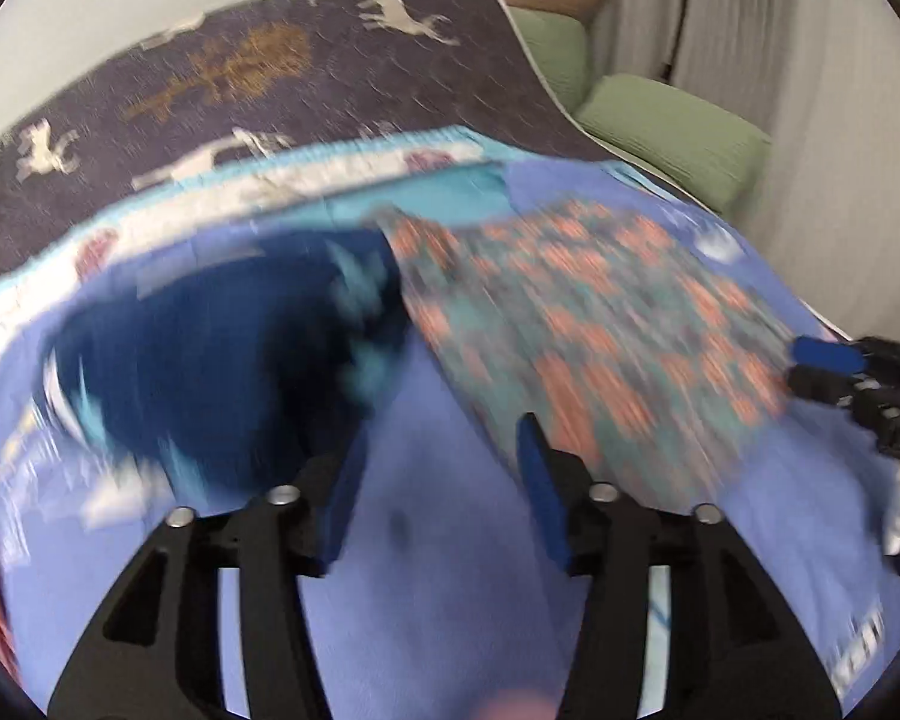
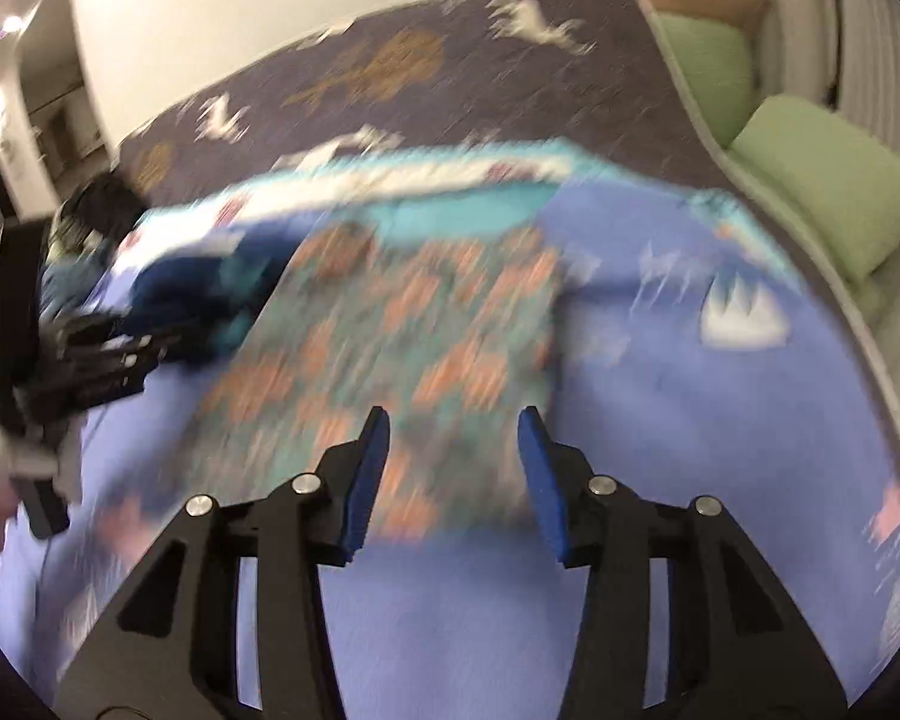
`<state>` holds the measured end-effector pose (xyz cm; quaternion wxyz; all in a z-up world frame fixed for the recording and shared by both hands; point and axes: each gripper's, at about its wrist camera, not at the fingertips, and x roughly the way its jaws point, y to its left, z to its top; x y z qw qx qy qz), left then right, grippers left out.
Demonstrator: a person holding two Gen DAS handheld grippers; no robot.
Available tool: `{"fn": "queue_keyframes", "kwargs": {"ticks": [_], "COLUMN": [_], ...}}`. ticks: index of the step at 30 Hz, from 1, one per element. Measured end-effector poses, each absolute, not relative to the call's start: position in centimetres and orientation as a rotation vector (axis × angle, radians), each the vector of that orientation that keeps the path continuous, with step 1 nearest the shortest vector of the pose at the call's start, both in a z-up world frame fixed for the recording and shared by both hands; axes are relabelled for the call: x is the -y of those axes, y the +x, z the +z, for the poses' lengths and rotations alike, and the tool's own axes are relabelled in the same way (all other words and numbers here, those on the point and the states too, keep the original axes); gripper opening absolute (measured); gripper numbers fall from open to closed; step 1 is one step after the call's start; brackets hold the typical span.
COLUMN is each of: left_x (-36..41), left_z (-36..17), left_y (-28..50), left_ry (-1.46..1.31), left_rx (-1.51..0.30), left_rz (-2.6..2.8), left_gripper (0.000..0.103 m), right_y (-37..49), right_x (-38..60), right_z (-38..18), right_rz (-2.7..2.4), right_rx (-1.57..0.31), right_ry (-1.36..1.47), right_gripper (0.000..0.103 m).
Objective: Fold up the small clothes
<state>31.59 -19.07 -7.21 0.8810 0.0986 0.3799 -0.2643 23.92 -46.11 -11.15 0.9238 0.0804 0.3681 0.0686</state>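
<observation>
Your left gripper (image 1: 444, 468) sits at the bottom centre of its own view with the jaws spread and nothing between the blue pads (image 1: 540, 480), only the bare blue blanket (image 1: 426, 600) below them. Your right gripper (image 2: 453, 462) is likewise parted and empty in its view, its pads hanging over the near edge of the patterned garment (image 2: 402, 348). That garment, teal with orange blotches, lies flat on the blanket in the middle of both frames; motion blur smears it, so its exact outline is hard to make out. Just beside it, to its left, lies a dark navy garment (image 1: 228, 348), seemingly touching it. At the top of each frame a dark grey bedspread (image 1: 342, 72) with white animal figures runs behind the blanket, and green cushions (image 2: 828, 180) sit at the upper right.
</observation>
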Motion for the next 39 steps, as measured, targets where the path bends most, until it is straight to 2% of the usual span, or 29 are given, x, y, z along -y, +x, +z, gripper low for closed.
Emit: {"fn": "queue_keyframes", "kwargs": {"ticks": [3,6,7,15,19,21,24,26,27,28,29,31,34,38,39], "left_x": [18.2,18.5,18.7,20.1,21.1,21.6,23.4,25.4,26.3,27.0,27.7,27.9,26.2,22.7,21.9], "left_z": [-7.8,-8.0,-8.1,-9.2,-11.0,-11.1,-10.6,-10.0,-9.9,-10.0,-10.2,-10.8,-10.7,-8.6,-7.6], "left_y": [27.5,25.5,25.5,27.2,29.5,30.0,29.8,28.6,28.0,27.5,26.9,26.0,24.5,21.8,20.9], "left_ry": [0.195,0.205,0.206,0.045,-0.034,-0.081,-0.128,-0.07,-0.037,-0.009,0.025,0.047,0.047,0.053,0.052], "left_rx": [-0.79,-0.796,-0.798,-0.899,-0.941,-0.943,-0.97,-0.947,-0.94,-0.939,-0.942,-0.959,-0.948,-0.872,-0.832], "left_rz": [-0.611,-0.645,-0.645,-0.676,-0.659,-0.684,-0.78,-0.822,-0.833,-0.84,-0.831,-0.834,-0.857,-0.794,-0.775], "left_gripper": [0.063,0.067,0.067,0.068,0.068,0.067,0.064,0.064,0.064,0.064,0.064,0.064,0.064,0.065,0.069], "right_y": [21.0,19.9,19.9,23.1,25.3,26.4,26.5,26.1,26.0,26.2,26.8,26.6,23.6,19.7,18.3], "right_x": [45.1,45.2,45.2,50.1,49.7,48.8,49.4,50.1,51.0,51.8,52.6,54.0,54.3,50.3,48.8], "right_z": [-12.4,-12.4,-12.2,-16.2,-16.0,-15.7,-14.0,-11.7,-11.0,-11.1,-11.8,-13.5,-13.2,-10.0,-9.1], "right_rz": [0.169,0.161,0.153,0.125,0.017,-0.026,-0.032,-0.092,-0.132,-0.138,-0.13,-0.177,-0.178,-0.095,-0.073], "right_rx": [-0.791,-0.823,-0.834,-0.831,-0.722,-0.735,-0.706,-0.672,-0.675,-0.699,-0.772,-0.9,-0.844,-0.788,-0.762], "right_ry": [0.21,0.269,0.304,0.993,1.049,0.977,0.929,0.793,0.749,0.747,0.747,0.758,0.732,0.522,0.465], "right_gripper": [0.047,0.057,0.063,0.071,0.075,0.021,0.018,0.017,0.018,0.022,0.036,0.043,0.044,0.047,0.049]}}
